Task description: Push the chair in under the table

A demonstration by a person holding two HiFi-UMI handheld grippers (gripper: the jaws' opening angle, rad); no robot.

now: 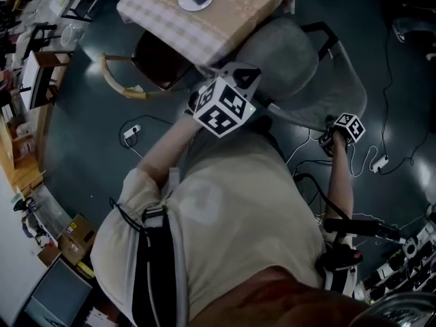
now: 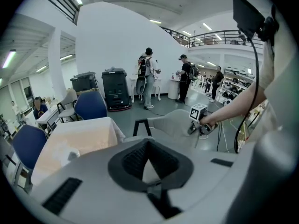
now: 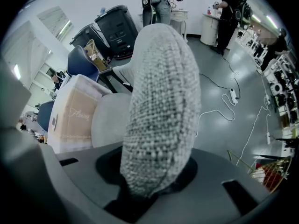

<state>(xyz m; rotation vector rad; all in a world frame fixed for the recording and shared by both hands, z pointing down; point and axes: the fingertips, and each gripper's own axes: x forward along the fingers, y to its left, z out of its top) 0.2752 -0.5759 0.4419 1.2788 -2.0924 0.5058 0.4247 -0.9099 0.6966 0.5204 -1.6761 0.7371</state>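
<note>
- Head view is showing the grey chair (image 1: pixel 293 60) standing at a corner of the table (image 1: pixel 204 19). The front of its seat is sitting beneath the checked cloth (image 1: pixel 170 26) and its backrest (image 1: pixel 340 94) is sticking out toward the person.
- The right gripper (image 1: pixel 335 136) is pointing steeply down and clamping the backrest's top edge, with woven fabric filling the gap between its jaws.
- The left gripper (image 2: pixel 148 148) is hanging near the backrest's other end with jaws together and nothing between them; whether it is touching the chair cannot be told.
- From the right gripper, the table is lying beyond the chair, up and to the left in the head view. The push is therefore likely running along that line, seat first, with the right hand already gripping.
</note>
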